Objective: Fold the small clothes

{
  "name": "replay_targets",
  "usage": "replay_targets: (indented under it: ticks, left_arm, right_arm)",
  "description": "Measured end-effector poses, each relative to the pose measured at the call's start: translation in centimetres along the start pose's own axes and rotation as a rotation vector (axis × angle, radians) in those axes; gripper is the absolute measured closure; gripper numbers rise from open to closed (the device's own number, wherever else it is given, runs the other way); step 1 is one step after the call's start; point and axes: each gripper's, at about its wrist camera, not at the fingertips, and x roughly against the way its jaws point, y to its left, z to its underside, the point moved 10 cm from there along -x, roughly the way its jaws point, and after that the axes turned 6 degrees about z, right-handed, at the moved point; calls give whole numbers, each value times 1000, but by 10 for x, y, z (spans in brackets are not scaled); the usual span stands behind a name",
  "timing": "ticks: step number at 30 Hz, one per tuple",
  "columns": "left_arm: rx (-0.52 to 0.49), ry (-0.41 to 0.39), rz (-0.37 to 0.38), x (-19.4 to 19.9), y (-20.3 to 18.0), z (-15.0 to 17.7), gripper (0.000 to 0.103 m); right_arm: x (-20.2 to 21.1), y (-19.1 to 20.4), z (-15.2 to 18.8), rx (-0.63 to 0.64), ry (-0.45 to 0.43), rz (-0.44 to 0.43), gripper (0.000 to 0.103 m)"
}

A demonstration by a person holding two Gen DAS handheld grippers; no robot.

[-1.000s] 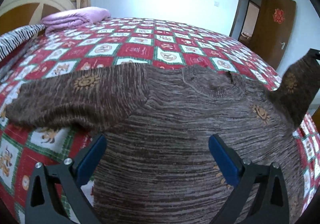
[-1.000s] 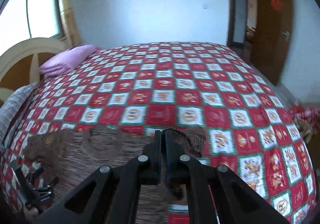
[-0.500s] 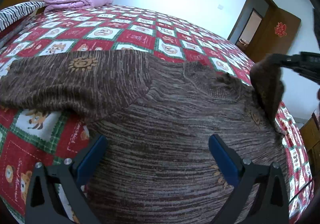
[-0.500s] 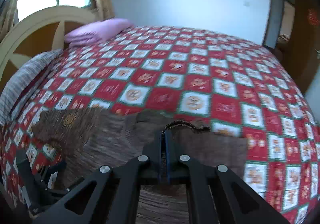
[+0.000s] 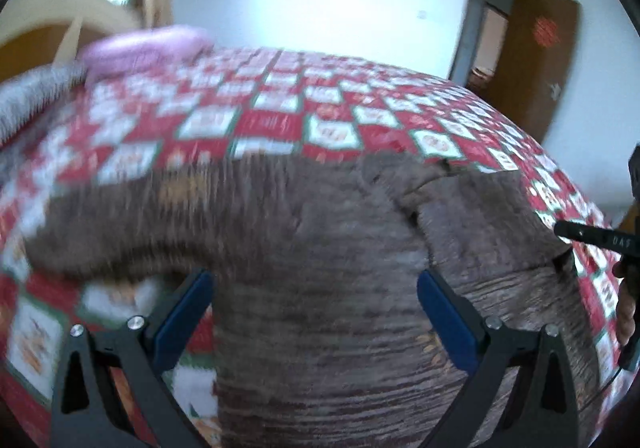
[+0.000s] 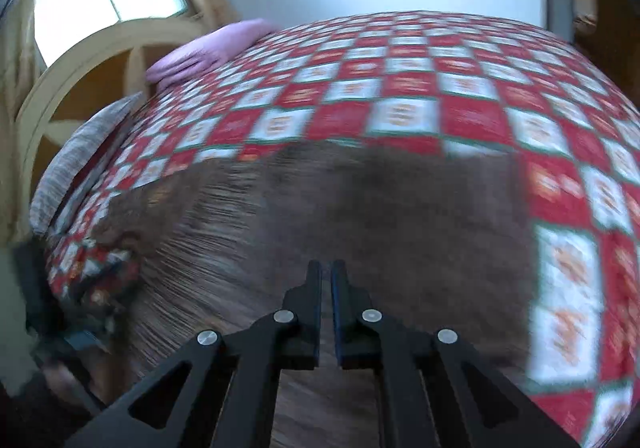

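Observation:
A brown striped knit sweater (image 5: 320,288) lies spread on the bed. Its right sleeve (image 5: 480,224) lies folded over the body; its left sleeve (image 5: 120,220) stretches out to the left. My left gripper (image 5: 316,312) is open, hovering over the sweater's lower body. In the right wrist view the sweater (image 6: 360,216) fills the middle. My right gripper (image 6: 326,280) has its jaws almost together with a thin gap and nothing visibly between them. It also shows at the right edge of the left wrist view (image 5: 592,236).
The bed has a red, white and green patterned quilt (image 5: 280,120). A purple folded blanket (image 5: 140,48) and a striped pillow (image 6: 80,152) lie by the headboard. A brown door (image 5: 532,60) stands open at the far right.
My right gripper laid the right sleeve across the sweater body and no longer holds it. Both views are blurred by motion. The left gripper stayed open.

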Motion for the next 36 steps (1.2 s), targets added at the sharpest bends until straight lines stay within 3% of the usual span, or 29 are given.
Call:
replay_targets:
  ticks: [1,3,4,5,11,15,16,18,20,22,27,30,36]
  left_arm:
    - [-30,-3,0,0,-8,-7,0]
    - [-90,7,15,-5,-30,-21,0]
    - [-108,16,29,-11,-39,-26,0]
    - [-126,26,41,-19,-49,-29,0]
    - [-160,118,44,-83,-80,-34,4]
    - [-83,197,67,-116,-84,-24,34]
    - [-84,209,74,-121,-87,-22,48]
    - [-130,215,34,-128,-91,-19,59]
    - [-159,219,-31,-135,-87,-17,53]
    - [-183,185,-135,-138,-76,-20,19]
    - [-209,160,-189,-136,-68,-27,10]
    - [-214,152,-194,-138,-68,-28,10]
    - [-308,94,-280,-144,-77,-48,10]
  right_arm:
    - [3,-15,4,-17,-9,28,94]
    - [12,-62,21,-96,-31,99,60]
    - [15,-74,25,-129,-39,115,30]
    - [19,-92,32,-192,-59,134,24]
    - [13,-124,64,-247,-95,142,24]
    - [14,-123,63,-251,-114,134,24]
    - [12,-121,64,-242,-110,141,24]
    - [11,-119,65,-221,-107,158,24]
    - [9,-120,67,-216,-101,158,24]
    - [10,-121,67,-219,-104,155,23]
    - [23,-125,60,-233,-137,189,23]
    - [31,-123,36,-259,-172,186,24]
    - [-21,-93,-26,-84,-90,253,24]
